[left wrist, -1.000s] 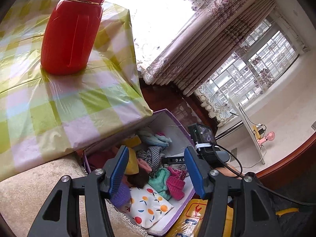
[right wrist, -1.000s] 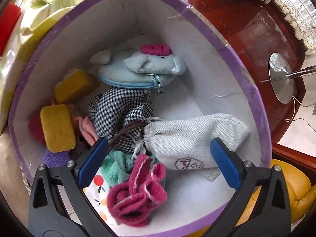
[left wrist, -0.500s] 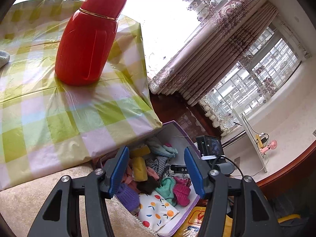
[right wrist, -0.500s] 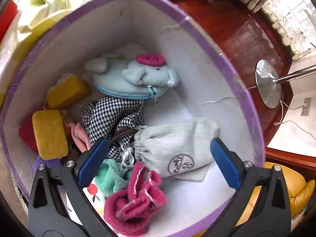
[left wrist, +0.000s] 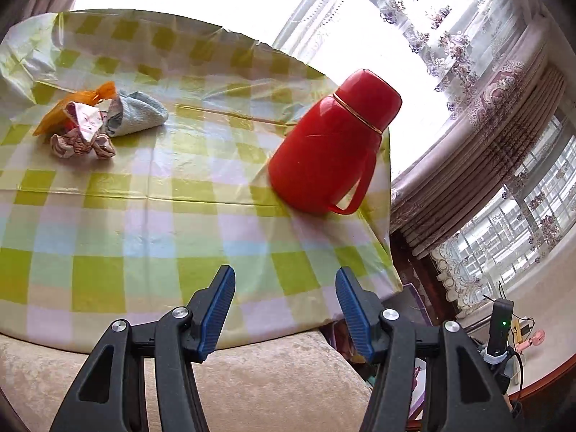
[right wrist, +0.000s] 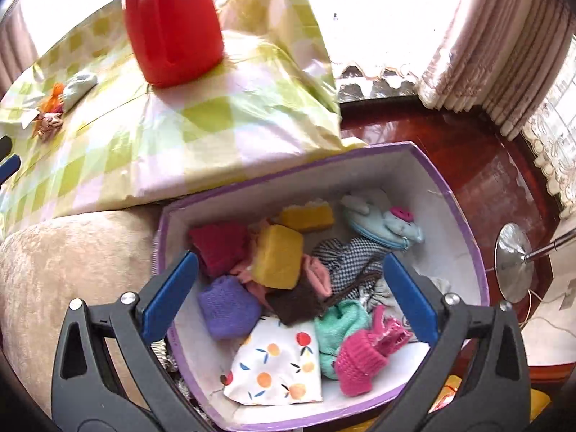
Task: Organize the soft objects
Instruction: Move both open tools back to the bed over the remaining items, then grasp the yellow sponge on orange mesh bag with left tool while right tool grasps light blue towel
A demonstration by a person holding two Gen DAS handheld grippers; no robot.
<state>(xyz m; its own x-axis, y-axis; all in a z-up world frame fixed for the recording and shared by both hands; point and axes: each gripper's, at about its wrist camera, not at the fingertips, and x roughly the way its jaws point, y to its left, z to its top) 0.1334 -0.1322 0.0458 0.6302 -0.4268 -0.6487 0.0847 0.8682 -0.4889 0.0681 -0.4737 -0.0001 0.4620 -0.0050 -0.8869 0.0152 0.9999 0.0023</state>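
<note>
A purple-rimmed box sits on the floor beside the table, filled with several soft things: yellow sponges, a purple knit piece, a fruit-print cloth, a pink glove, a light-blue plush pouch. My right gripper hangs open above the box with nothing between its fingers. On the checked tablecloth, far left, lie an orange pouch, a floral scrunchie and a pale blue cloth. My left gripper is open and empty over the table's near edge.
A red thermos jug stands on the table's right side, between the box and the soft pile. A beige cushioned seat lies in front. Curtains, dark wooden floor and a lamp base are at right.
The left gripper swung up from the box to face the tabletop and the soft pile. The right gripper rose and pulled back from the box, so the table and jug now show.
</note>
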